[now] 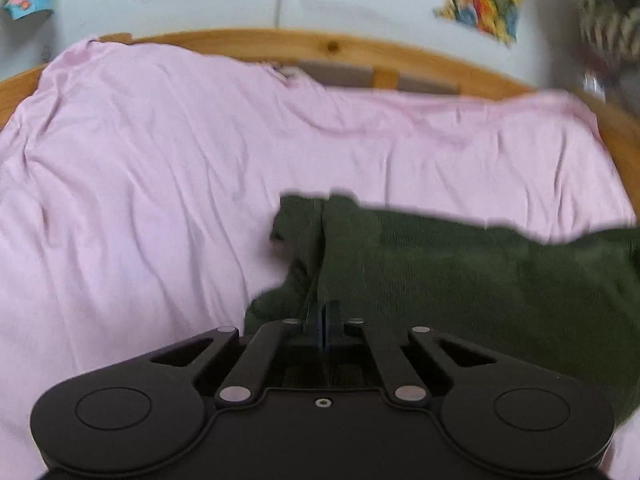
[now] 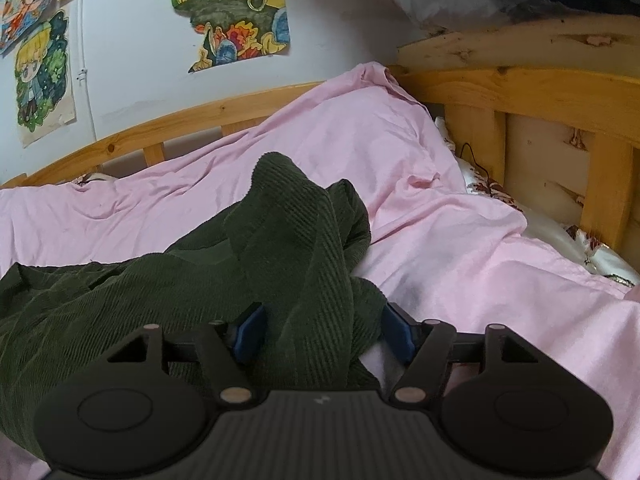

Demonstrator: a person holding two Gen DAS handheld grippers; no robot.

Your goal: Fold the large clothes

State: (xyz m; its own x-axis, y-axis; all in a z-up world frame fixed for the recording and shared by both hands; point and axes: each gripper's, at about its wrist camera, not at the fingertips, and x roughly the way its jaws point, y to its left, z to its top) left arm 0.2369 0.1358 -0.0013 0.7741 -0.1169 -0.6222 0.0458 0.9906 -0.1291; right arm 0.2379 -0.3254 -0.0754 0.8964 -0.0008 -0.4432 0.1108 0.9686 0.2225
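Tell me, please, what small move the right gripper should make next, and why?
Probably close the right gripper: its jaws stand open around a bunched fold of the dark green garment, while the left gripper already pinches the fabric shut on the pink sheet.

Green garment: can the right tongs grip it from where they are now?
Probably yes. The right tongs stand open with a raised fold of the green garment already between the blue pads, and nothing blocks them. The left tongs look shut on another part of it.
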